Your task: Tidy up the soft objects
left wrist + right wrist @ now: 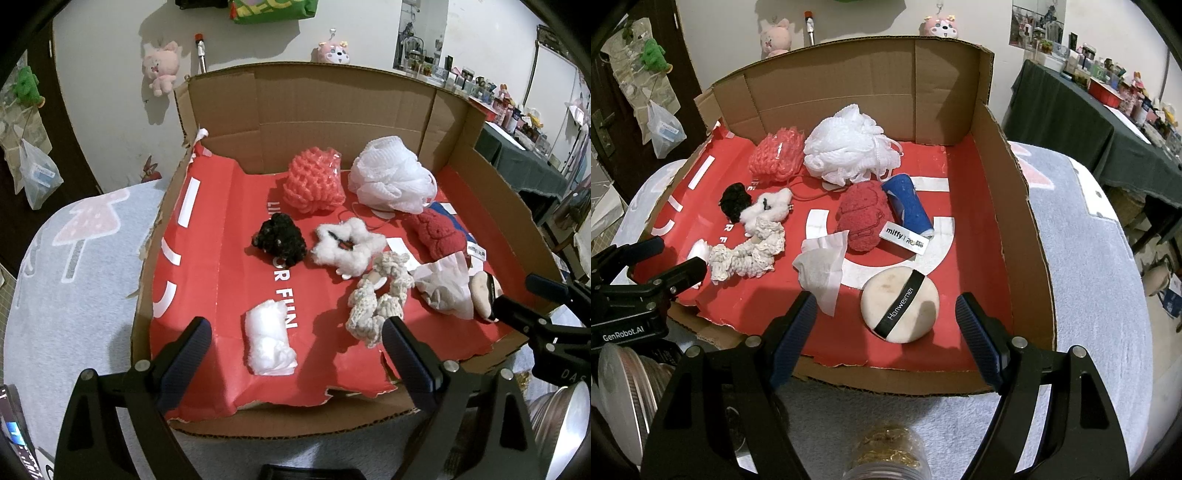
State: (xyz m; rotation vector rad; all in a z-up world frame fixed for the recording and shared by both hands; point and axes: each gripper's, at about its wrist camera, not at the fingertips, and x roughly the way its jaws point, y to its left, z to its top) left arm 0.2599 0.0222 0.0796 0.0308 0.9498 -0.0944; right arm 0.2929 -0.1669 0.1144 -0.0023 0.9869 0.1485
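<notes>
An open cardboard tray (pixel 369 96) with a red liner holds several soft items. A white cotton wad (pixel 269 341) lies just ahead of my open, empty left gripper (pixel 295 354). Beyond are a black scrunchie (pixel 280 238), a white fluffy scrunchie (pixel 347 245), a cream knit scrunchie (pixel 380 299), a pink mesh pouf (pixel 314 182) and a white mesh pouf (pixel 391 173). My open, empty right gripper (pixel 886 325) hovers at the front edge over a round powder puff (pixel 899 306). A tissue (pixel 823 269), a red plush (pixel 862 218) and a blue roll (pixel 908 205) lie nearby.
The tray (pixel 1008 206) sits on a pale towel (pixel 1086 258) covering a table. Metal containers (pixel 624 391) stand at the near edge between the grippers. A dark cluttered table (pixel 1089 110) stands at the right; plush toys (pixel 160 66) hang on the back wall.
</notes>
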